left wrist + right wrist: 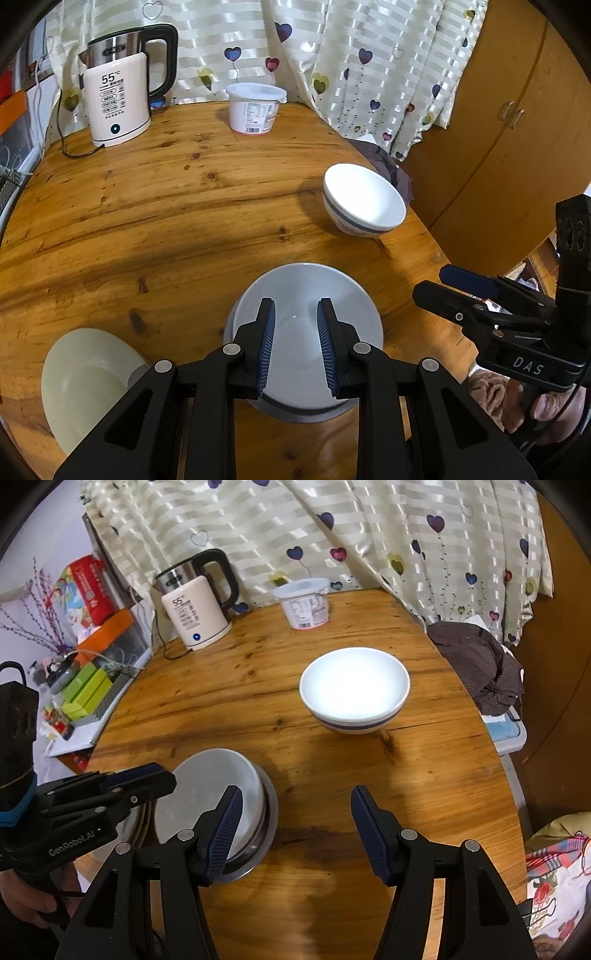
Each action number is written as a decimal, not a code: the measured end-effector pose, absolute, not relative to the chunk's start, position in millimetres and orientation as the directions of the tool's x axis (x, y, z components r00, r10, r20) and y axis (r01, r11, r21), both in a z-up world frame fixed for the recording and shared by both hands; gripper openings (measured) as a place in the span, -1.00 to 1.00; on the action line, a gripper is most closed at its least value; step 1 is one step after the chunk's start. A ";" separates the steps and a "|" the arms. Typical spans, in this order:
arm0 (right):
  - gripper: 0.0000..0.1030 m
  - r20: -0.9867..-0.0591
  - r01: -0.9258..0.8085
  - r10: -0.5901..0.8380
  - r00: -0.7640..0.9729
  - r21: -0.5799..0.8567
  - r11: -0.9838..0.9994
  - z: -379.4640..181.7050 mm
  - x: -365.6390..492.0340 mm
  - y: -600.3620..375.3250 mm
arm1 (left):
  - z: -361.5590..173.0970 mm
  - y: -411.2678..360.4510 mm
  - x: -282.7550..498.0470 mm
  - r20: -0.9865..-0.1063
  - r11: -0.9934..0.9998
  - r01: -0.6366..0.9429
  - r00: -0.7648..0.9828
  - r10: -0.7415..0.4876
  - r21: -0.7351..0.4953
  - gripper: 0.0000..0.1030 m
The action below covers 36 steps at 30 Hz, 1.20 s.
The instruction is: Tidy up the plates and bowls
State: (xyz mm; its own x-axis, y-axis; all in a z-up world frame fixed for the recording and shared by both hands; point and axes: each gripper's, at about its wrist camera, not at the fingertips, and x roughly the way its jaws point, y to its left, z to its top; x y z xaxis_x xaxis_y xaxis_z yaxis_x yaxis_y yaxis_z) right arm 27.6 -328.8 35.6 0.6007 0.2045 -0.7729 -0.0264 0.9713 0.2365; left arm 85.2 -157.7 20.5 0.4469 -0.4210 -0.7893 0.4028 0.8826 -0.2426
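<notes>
A pale grey bowl [306,295] sits stacked in a darker grey dish [271,812] near the front of the round wooden table [166,206]. My left gripper [295,306] hovers over this bowl, narrowly open, with only the bowl's inside showing between its pads. A white bowl with a blue band [354,688] stands upright further back on the right. My right gripper [296,794] is open and empty above bare wood, between the grey stack and the white bowl. A cream dish [85,384] lies at the front left.
A white electric kettle [199,602] with its cord and a lidded plastic tub [304,603] stand at the back by the curtain. A dark cloth [480,668] lies just off the table's right edge. Boxes crowd a shelf [88,686] to the left.
</notes>
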 end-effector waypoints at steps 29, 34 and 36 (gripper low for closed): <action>0.19 -0.764 0.040 0.128 0.632 0.197 0.980 42.2 66.2 -369.8 | 29.1 -216.8 153.0 -0.805 0.838 0.462 0.355 -0.475 -0.290 -0.45; 0.19 -0.766 0.057 0.118 0.632 0.198 0.979 38.6 77.7 -377.5 | 26.0 -224.9 169.8 -0.806 0.833 0.458 0.338 -0.486 -0.310 -0.37; 0.19 -0.768 0.070 0.121 0.629 0.211 0.975 35.8 83.9 -382.5 | 23.8 -228.9 176.6 -0.809 0.832 0.455 0.328 -0.488 -0.317 -0.37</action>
